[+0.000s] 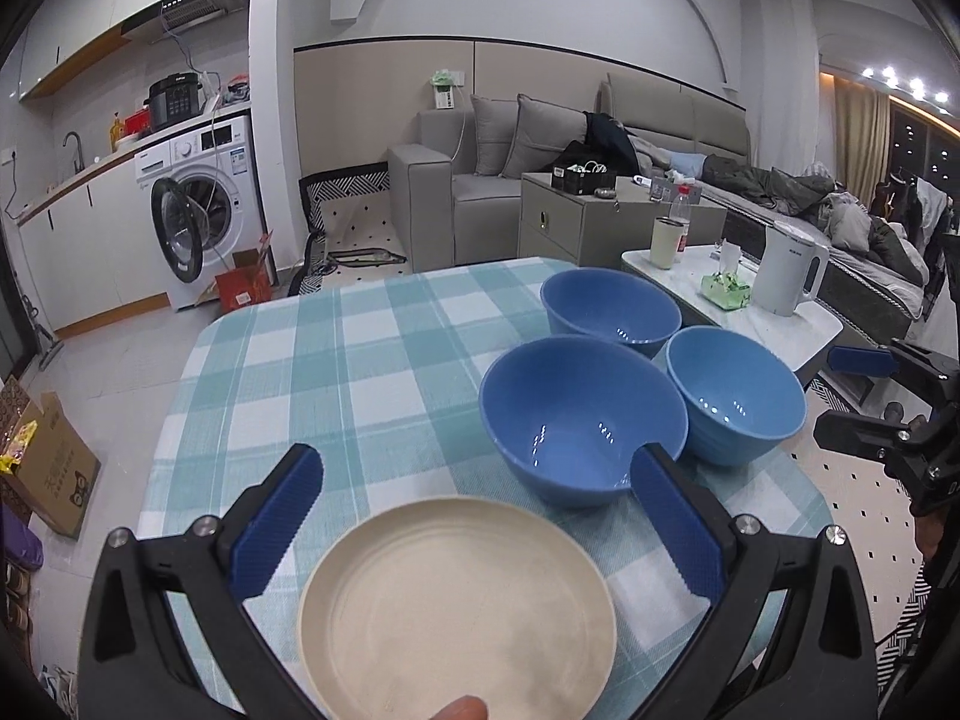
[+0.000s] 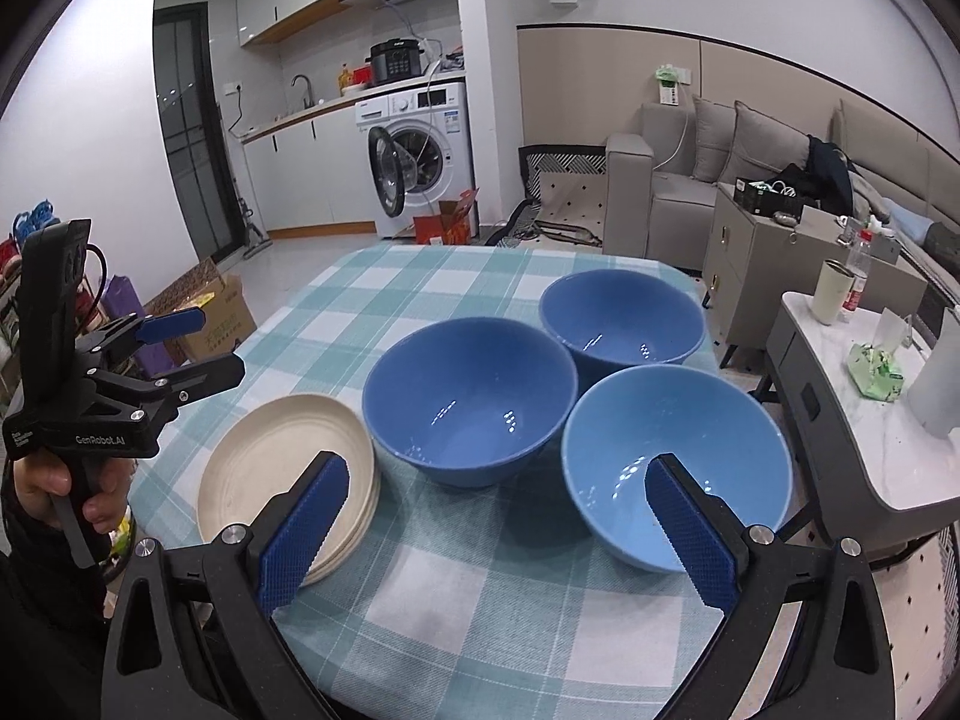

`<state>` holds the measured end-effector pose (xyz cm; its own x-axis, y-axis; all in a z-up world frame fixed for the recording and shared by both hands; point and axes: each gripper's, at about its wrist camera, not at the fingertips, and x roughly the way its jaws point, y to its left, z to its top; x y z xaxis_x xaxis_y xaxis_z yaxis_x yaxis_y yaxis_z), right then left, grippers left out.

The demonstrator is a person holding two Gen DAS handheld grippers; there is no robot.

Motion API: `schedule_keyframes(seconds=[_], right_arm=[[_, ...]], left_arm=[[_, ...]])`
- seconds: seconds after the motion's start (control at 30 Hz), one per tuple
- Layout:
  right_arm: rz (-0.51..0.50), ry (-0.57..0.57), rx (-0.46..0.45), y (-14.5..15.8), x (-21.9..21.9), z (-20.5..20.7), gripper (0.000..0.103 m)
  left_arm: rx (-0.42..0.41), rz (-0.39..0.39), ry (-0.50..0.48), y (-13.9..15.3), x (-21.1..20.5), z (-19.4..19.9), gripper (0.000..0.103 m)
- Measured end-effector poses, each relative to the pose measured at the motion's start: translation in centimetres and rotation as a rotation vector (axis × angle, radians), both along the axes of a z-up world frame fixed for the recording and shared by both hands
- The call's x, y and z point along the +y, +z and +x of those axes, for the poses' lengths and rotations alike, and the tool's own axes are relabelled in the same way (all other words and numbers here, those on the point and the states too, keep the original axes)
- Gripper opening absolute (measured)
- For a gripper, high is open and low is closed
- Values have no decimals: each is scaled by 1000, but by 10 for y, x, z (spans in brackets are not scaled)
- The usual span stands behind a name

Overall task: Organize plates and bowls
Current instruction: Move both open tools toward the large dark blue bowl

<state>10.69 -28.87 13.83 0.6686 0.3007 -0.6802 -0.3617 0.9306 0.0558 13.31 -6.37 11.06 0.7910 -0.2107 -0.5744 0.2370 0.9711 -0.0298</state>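
Note:
A stack of cream plates (image 1: pixel 456 606) (image 2: pixel 282 468) lies on the checked tablecloth at its near left. Three bowls stand upright and close together to its right: a dark blue one (image 1: pixel 582 420) (image 2: pixel 474 396) nearest the plates, a second dark blue one (image 1: pixel 612 306) (image 2: pixel 621 318) behind it, and a light blue one (image 1: pixel 735 390) (image 2: pixel 672 456) at the right edge. My left gripper (image 1: pixel 477 468) (image 2: pixel 222 343) is open above the plates, holding nothing. My right gripper (image 2: pixel 495 474) (image 1: pixel 840 396) is open in front of the bowls, also with nothing in it.
The table (image 2: pixel 420 276) carries a teal and white checked cloth. To the right stands a white side table (image 2: pixel 870 468) with a kettle (image 1: pixel 786 276), a cup and a tissue pack. Cardboard boxes (image 1: pixel 54 474) sit on the floor at the left. A hand (image 2: pixel 54 480) holds the left gripper.

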Motion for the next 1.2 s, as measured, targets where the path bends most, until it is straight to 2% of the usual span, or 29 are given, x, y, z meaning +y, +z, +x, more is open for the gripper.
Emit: schedule_keyframes(seconds=[0.53,1.2], right_arm=[[32,-50,-40,27,-25,27,101],[17,-79,-63,37,-30,54,102]], left_arm=[[-31,-24,-7,23,-12,32,103],[-6,-39,-44,21,-28,82,103]])
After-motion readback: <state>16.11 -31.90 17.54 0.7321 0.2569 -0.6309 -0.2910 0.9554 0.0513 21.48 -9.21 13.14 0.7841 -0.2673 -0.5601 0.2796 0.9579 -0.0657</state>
